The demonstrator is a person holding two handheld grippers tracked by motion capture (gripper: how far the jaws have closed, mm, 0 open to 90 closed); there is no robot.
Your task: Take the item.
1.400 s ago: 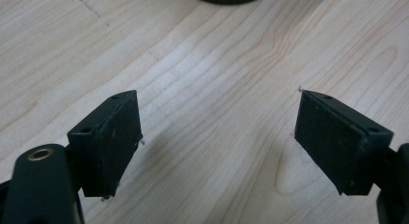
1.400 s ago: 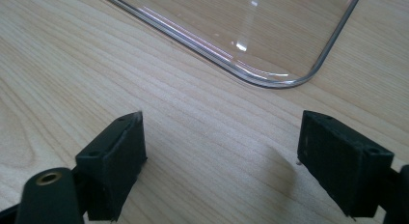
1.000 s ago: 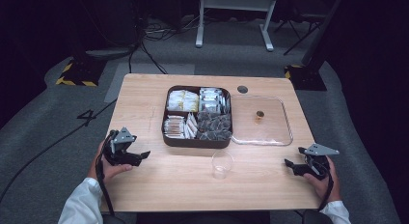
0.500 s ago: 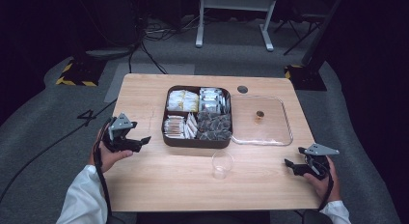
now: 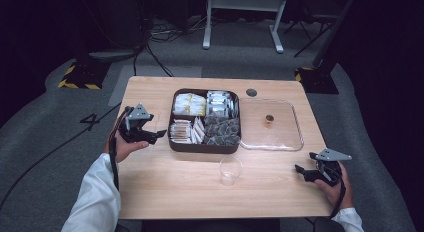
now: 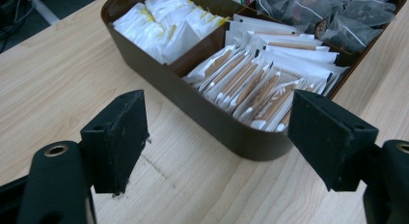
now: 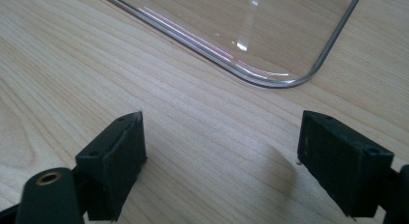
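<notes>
Left gripper (image 5: 159, 134) spread wide, empty, just beside dark brown compartmented sachet box (image 5: 202, 146); right gripper (image 5: 299, 169) likewise released, near clear plastic lid (image 5: 295, 123).

A small clear plastic cup (image 5: 230, 170) stands on the light wooden table (image 5: 165, 192); a clear rectangular lid (image 5: 270, 124) lies beyond it.

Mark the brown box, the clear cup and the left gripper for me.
brown box (image 5: 204, 147), high view, on its near wall.
clear cup (image 5: 230, 170), high view, on its side wall.
left gripper (image 5: 159, 134), high view, between its open jaws' tips.
</notes>
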